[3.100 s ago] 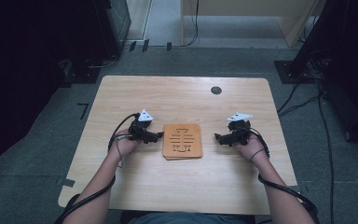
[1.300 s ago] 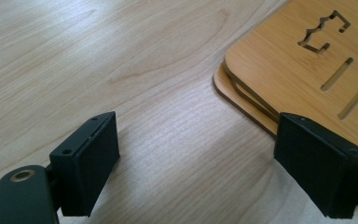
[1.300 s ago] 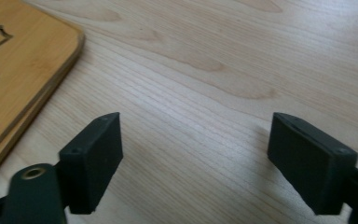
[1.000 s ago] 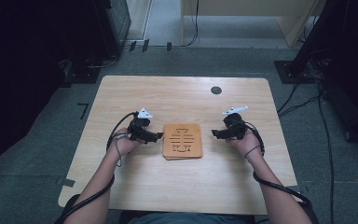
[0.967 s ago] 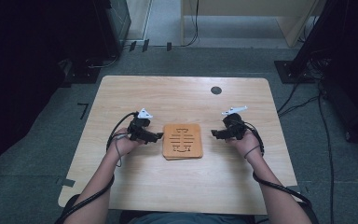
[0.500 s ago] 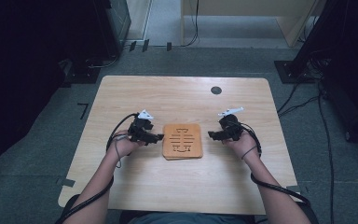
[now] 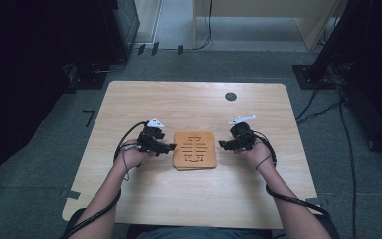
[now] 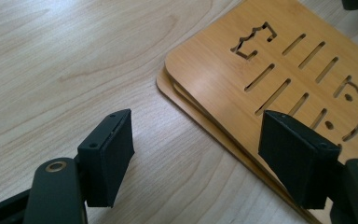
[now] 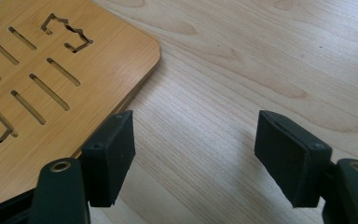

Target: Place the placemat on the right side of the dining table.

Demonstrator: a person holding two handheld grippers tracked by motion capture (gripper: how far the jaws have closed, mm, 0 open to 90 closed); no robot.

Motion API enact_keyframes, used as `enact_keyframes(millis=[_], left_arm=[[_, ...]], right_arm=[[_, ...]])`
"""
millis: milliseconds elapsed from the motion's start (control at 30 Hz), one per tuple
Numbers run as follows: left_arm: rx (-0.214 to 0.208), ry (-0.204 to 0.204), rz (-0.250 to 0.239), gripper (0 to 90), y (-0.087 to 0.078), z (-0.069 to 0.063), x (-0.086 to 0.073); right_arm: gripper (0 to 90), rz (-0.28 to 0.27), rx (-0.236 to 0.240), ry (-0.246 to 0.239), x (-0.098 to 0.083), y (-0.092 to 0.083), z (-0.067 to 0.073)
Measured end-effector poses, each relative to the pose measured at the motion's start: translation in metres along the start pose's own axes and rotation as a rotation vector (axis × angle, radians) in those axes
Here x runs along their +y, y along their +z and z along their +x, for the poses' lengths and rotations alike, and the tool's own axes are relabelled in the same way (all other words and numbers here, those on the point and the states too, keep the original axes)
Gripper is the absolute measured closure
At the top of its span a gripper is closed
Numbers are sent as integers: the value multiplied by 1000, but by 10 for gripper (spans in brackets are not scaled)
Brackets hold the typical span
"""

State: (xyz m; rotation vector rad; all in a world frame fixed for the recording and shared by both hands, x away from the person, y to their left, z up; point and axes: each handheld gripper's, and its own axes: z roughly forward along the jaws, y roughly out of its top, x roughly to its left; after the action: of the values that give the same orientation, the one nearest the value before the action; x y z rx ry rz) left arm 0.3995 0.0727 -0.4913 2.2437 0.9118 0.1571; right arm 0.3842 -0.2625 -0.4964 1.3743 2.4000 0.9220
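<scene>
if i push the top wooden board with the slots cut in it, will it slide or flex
The top wooden board looks thin, flat and rigid, so it probably stays stiff rather than flexing. It lies slightly offset on a second board, both smooth-faced, so a side push likely slides it off. The cut slots may make it a little fragile and fairly light.

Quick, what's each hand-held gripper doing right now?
Left hand-held gripper: open, holding nothing, jaws just been closing, beside the wooden board.
Right hand-held gripper: open, holding nothing.
</scene>
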Motion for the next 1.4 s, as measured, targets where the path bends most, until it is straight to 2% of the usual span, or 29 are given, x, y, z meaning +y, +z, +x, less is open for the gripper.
enact_keyframes(millis=[167,267,533,600,700,1033,1400], left_arm=[[-32,-6,-14,263,-1,-2,1],[-53,-23,-27,265,-2,-3,2],[-41,-8,-15,265,-3,-3,0],[-28,-27,-13,265,-4,-2,0],[-31,-32,-19,265,-5,-1,0],[-16,-30,-16,264,-7,0,-3],[-23,-30,-19,265,-9,-3,-4]], right_arm=[[291,-1,8,16,1,1,5],[288,1,15,-1,1,2,11],[286,7,23,-23,3,5,15],[285,13,24,-19,3,7,15],[284,12,27,-29,3,8,16],[278,20,31,-46,5,13,20],[276,16,24,-57,8,15,22]])
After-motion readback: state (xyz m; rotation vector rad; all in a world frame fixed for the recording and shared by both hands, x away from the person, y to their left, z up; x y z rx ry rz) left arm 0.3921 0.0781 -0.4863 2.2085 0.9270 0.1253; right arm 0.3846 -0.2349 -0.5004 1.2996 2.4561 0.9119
